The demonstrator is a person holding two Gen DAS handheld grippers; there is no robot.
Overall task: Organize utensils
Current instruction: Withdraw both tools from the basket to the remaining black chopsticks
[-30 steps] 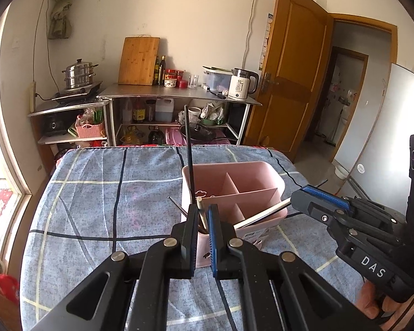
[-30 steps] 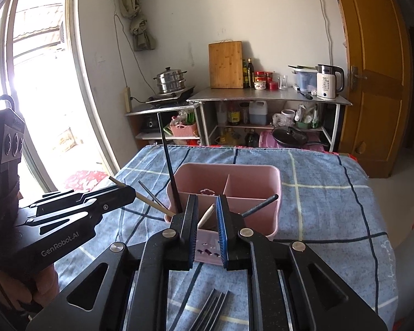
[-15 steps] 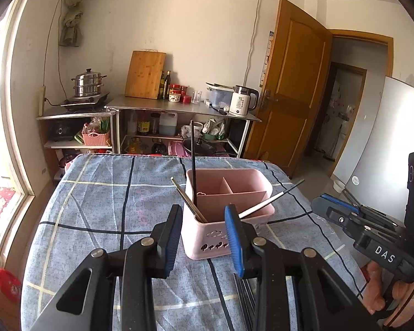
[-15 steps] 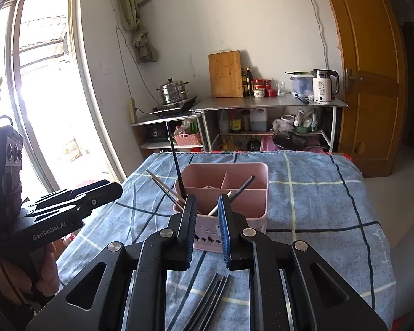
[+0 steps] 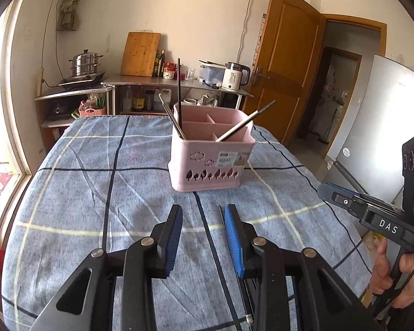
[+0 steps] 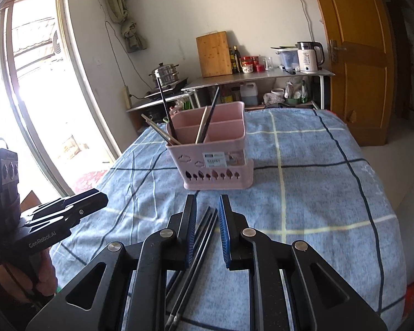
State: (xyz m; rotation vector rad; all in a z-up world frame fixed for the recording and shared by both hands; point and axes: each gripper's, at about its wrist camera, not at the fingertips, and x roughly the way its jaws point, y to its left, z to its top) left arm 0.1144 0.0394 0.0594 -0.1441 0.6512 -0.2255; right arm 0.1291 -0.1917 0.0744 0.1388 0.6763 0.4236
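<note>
Pink caddy w/ a few sticks in is sitting mid-table. Both claws are hanging released: left gripper empty, right gripper straddling loose chopsticks. Next: clamp one, lift.

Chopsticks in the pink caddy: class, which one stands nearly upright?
The black chopstick at the caddy's left end stands nearly upright; the silver ones beside it lean outward.

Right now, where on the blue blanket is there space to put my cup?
The blanket lies bare between the pink basket and the window-side edge, and again right of the basket toward the door. It is crowded in front of the basket: dark chopsticks lie there between both open grippers.
</note>
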